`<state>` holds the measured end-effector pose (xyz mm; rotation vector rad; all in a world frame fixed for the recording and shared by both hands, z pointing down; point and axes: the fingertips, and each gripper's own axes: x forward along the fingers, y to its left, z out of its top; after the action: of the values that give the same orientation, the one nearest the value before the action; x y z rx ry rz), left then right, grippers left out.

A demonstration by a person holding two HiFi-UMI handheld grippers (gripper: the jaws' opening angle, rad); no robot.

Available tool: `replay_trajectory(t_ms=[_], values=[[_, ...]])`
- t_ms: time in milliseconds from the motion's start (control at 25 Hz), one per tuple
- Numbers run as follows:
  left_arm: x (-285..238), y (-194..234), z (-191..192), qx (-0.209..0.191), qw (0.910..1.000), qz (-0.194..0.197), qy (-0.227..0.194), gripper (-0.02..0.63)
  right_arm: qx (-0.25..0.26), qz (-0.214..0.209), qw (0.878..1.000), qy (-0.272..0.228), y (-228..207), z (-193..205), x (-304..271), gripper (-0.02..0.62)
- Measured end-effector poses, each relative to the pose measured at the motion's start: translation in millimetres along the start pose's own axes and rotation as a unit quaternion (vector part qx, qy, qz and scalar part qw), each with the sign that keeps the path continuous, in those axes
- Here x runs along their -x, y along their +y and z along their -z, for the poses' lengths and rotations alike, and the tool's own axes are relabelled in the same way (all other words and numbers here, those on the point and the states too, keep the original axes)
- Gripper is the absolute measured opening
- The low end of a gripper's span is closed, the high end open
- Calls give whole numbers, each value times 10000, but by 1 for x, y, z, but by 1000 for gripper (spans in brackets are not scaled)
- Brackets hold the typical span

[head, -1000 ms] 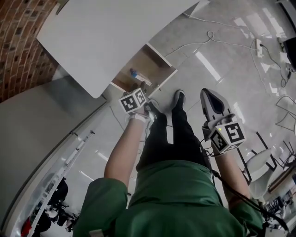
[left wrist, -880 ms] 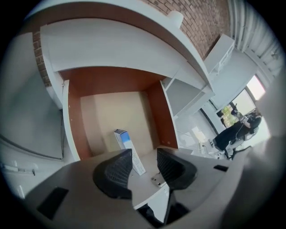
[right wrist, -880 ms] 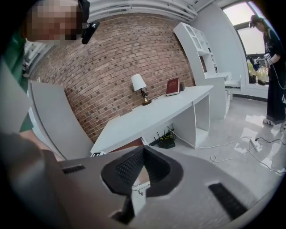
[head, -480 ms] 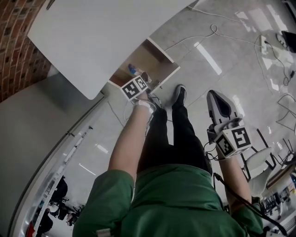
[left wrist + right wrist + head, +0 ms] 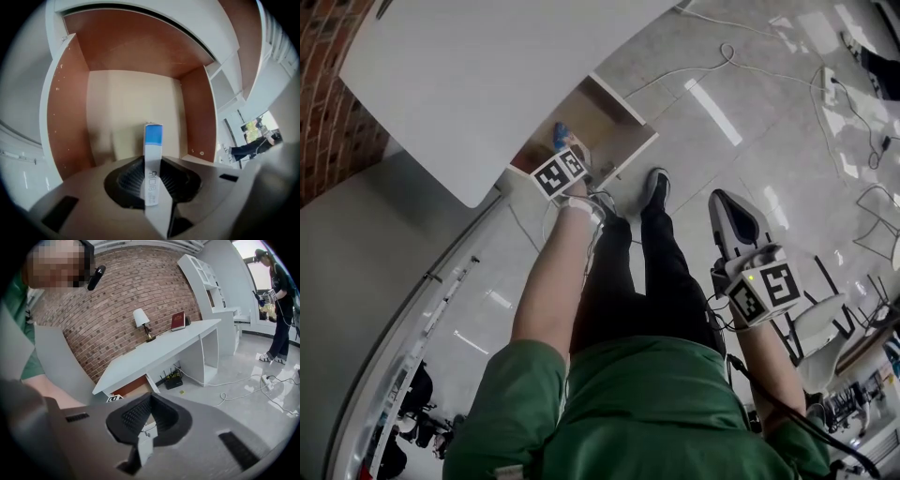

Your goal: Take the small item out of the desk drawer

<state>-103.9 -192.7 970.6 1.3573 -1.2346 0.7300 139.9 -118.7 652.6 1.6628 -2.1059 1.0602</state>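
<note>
The small item: a slim white stick with a blue far end and dark print along its side. Clamped between the ribbed pads of the left gripper, jaws just now closing in, pads pressed on it from both sides. Reaches out past the fingertips, blue end foremost, toward the pale bottom of the drawer; cannot tell whether that end touches the bottom. Held within the open drawer, between its two brown side walls, somewhat nearer the right one. Shows in the head view as a spot of blue just beyond the marker cube of the left gripper, inside the pulled-out drawer under the edge of the white tabletop. Aimed steeply down into the drawer at the end of a bare forearm. Off to the person's right, well apart from the drawer: the right gripper, jaws pressed together with nothing between them, held out over the glossy grey floor, white cables trailing farther off. Beyond it in the right gripper view: a brick wall, a lamp and a red book on the tabletop, a black box with aerials on the floor beneath, another person standing at the far right
</note>
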Motion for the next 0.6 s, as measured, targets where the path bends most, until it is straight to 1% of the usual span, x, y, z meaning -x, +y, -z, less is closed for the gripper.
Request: replay_trajectory(t_ms=[120,280,360,480,600], values=[[5,-3,0,-103,9997,209,-9,80,26,-30,10000,6,5,-1,-1,3],[18,-8,-2,-264,9988,410,-89,80,37,-149,9998,-134,16,-9,-3,3],[27,-12,-4,-358,9980,513,-116,80,-13,-259,9993,-259,24,-17,-4,3],[45,-23,-4,-555,9960,684,-156,80,62,-365,9986,-379,34,-30,-2,3],[65,-33,-3,-602,9938,904,-251,80,146,-420,9979,-481,41,-43,4,3]])
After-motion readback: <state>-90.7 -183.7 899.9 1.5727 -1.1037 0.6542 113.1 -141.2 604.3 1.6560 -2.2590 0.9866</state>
